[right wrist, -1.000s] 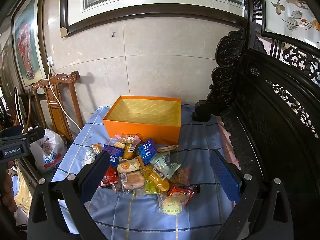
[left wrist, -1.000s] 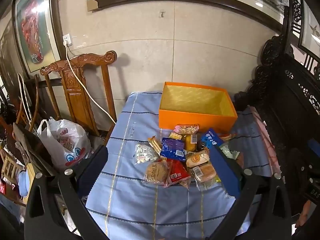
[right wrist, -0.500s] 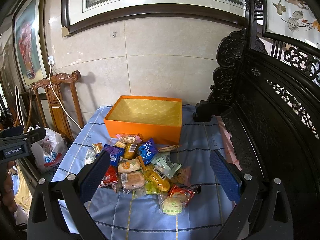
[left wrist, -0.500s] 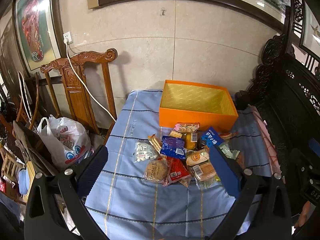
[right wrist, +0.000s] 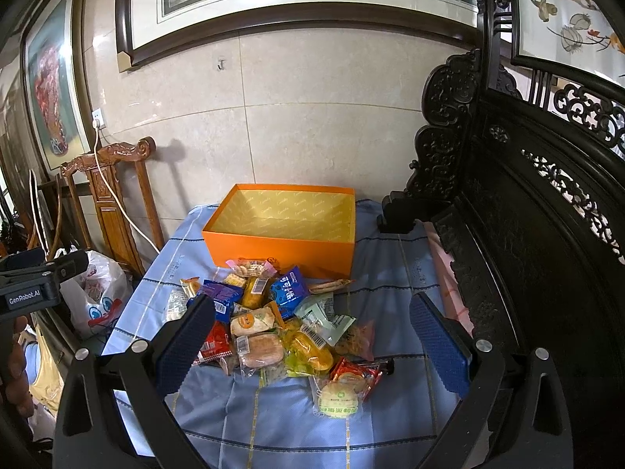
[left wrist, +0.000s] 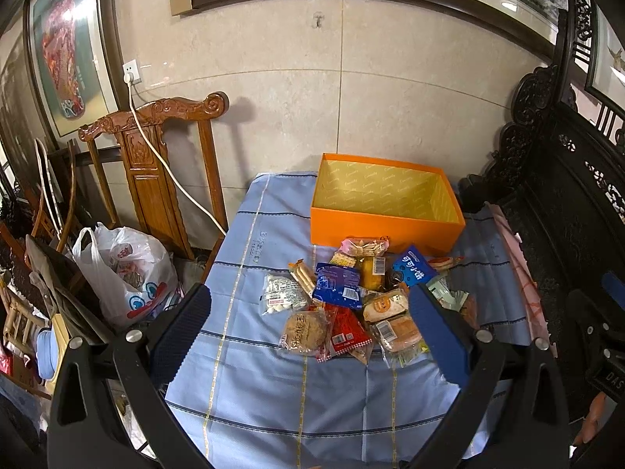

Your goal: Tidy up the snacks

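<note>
A tiled wall with framed pictures backs the bench [left wrist: 242, 383], which is covered in a blue striped cloth. In the left wrist view, your left hand-held gripper [left wrist: 312, 336] hangs above the near part of the cloth with its fingers spread wide and nothing between them. The heap of snacks [left wrist: 351, 297] lies just ahead, between the fingers and toward the right one; a round biscuit packet [left wrist: 305, 332] is its nearest piece. Beyond the heap, the empty orange box [left wrist: 384, 230] sits touching its far edge. A carved wooden chair [left wrist: 156, 179] and a white plastic bag [left wrist: 129, 273] stand off to the left.

In the right wrist view, your right hand-held gripper [right wrist: 312, 344] is likewise spread apart and empty, with the same heap directly ahead between its fingers. A round green-labelled packet [right wrist: 339, 394] lies closest. The box stands beyond, and dark carved furniture [right wrist: 527, 234] rises on the right.
</note>
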Demonstrator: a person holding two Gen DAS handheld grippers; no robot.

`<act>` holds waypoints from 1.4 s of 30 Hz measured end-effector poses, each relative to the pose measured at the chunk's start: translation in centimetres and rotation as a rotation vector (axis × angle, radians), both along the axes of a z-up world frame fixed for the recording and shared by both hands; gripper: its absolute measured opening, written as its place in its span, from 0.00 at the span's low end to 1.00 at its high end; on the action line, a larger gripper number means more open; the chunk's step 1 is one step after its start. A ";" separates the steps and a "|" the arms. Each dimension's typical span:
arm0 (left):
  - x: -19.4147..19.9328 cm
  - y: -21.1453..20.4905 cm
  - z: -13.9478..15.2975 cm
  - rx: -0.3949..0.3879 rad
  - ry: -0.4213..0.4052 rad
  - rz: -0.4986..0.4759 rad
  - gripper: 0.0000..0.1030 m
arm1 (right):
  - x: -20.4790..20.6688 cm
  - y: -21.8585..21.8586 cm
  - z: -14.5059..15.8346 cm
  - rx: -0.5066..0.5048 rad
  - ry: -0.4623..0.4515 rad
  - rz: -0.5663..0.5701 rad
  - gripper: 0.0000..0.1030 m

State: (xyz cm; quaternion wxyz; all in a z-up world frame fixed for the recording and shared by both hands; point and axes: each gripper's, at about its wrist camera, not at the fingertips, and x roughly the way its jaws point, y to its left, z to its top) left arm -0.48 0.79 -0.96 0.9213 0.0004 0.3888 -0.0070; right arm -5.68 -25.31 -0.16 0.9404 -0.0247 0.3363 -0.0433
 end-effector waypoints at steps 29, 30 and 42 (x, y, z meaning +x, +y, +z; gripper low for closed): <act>3.4 -0.3 -7.2 -0.124 0.120 -0.028 0.96 | 2.7 -2.7 -5.3 -0.003 0.112 -0.073 0.97; 3.7 -0.4 -8.8 -0.115 0.128 -0.031 0.96 | 2.9 -3.3 -6.6 0.005 0.138 -0.082 0.97; 7.8 -0.3 -27.7 0.020 0.302 -0.027 0.96 | 5.6 -7.3 -23.1 0.003 0.372 -0.157 0.96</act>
